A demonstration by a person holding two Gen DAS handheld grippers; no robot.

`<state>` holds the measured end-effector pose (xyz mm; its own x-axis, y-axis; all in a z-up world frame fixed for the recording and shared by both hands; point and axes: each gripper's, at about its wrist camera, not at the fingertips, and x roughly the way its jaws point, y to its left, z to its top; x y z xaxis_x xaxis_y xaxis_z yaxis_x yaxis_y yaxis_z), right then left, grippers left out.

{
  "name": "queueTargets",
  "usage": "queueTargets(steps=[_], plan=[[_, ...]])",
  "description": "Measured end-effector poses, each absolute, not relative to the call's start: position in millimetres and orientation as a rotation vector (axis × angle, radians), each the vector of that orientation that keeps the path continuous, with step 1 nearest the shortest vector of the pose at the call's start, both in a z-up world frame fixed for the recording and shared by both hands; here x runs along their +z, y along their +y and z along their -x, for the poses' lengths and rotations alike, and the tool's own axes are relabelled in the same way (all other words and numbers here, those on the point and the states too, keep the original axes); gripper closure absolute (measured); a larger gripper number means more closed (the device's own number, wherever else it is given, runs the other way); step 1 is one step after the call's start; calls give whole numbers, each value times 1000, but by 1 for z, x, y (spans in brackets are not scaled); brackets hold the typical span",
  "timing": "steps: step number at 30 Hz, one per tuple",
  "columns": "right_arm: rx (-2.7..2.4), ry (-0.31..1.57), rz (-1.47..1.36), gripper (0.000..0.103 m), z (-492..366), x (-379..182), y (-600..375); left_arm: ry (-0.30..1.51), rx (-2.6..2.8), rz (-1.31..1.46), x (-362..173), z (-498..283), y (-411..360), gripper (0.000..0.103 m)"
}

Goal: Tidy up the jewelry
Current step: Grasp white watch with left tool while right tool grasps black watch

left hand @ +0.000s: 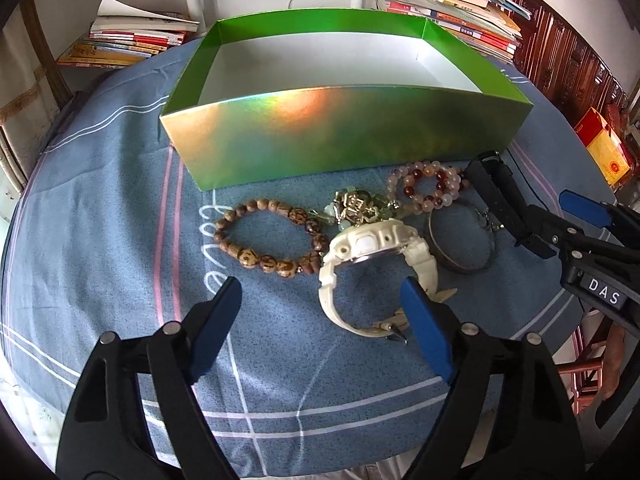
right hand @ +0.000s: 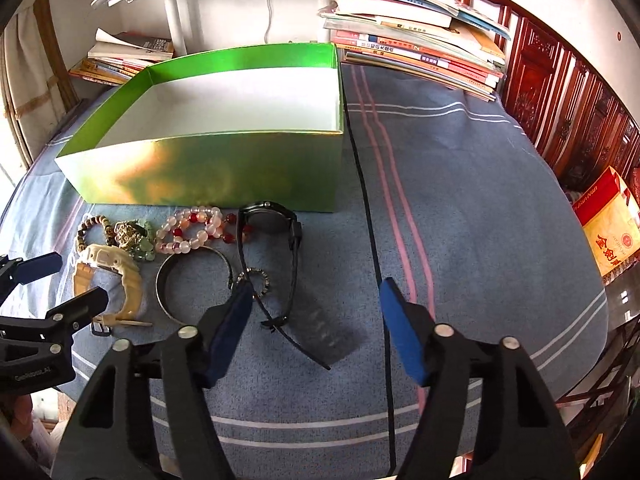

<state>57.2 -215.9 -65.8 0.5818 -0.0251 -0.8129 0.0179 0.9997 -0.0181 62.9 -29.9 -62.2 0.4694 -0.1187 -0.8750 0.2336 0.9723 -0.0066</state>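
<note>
Jewelry is all still sitting in a little cluster on the blue-cloth tabletop [left hand: 100, 208], right in front of the green box [left hand: 340, 136], which looks empty so far, so I'd say we're at the very first pick. The left tool [left hand: 320, 320] is parted partway around the strap of the white watch [left hand: 368, 256], one pad right by the band, but it doesn't look clamped yet, nothing lifted. The right tool [right hand: 316, 308] is also parted, straddling the strap of the black watch [right hand: 272, 240], its left pad close to the small ring [right hand: 256, 280] and silver bangle [right hand: 192, 280]. Not gripping either, as far as I can see. Next move probably means squeezing onto each strap cleanly without snagging the bead bracelets [left hand: 268, 236], then lifting over the box wall.
</note>
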Motion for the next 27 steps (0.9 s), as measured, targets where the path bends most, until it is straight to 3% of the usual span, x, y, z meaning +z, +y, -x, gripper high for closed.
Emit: queueTargets(steps=[5,8,10,12,15,27], plan=[[8,945,-2,46,-65,-65,-212,1070,-236,-126,-66,-69,-37,27],[-3,933,4,47,-76,-65,-211,1088,-236,-123,-73,-76,-40,38],[21,929,-7,56,-80,-66,-211,1073,-223,-132,-75,-76,-41,48],[34,930,6,80,-82,-64,-207,1063,-219,-139,-74,-76,-41,57],[31,925,-13,82,-82,-62,-208,1064,-225,-140,-73,-74,-41,68],[16,987,-57,79,-98,-84,-215,1049,-222,-136,-76,-72,-38,58]])
